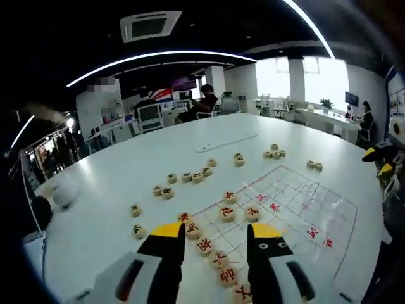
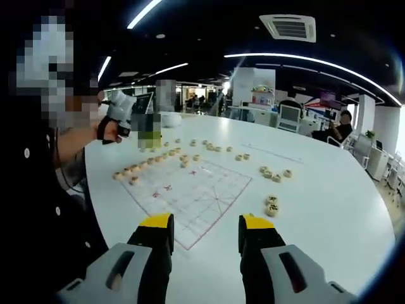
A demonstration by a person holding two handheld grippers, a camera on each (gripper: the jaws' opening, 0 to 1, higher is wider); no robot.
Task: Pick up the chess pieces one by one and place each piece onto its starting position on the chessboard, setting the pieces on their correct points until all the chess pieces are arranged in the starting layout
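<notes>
With both the left gripper (image 1: 215,244) and right gripper (image 2: 205,235) fingers spread wide and empty, loose chess pieces (image 1: 190,177) lie on the surface beyond the chessboard (image 1: 297,202), whose placed row (image 1: 218,256) a careless descent could scatter.

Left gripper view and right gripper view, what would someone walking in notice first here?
Probably the big white table with a clear chessboard sheet marked in red lines. Round wooden chess pieces sit in a row along the board's near edge in the left gripper view, with loose ones scattered beyond it. The yellow-tipped left tongs and right tongs are both open and holding nothing.
</notes>
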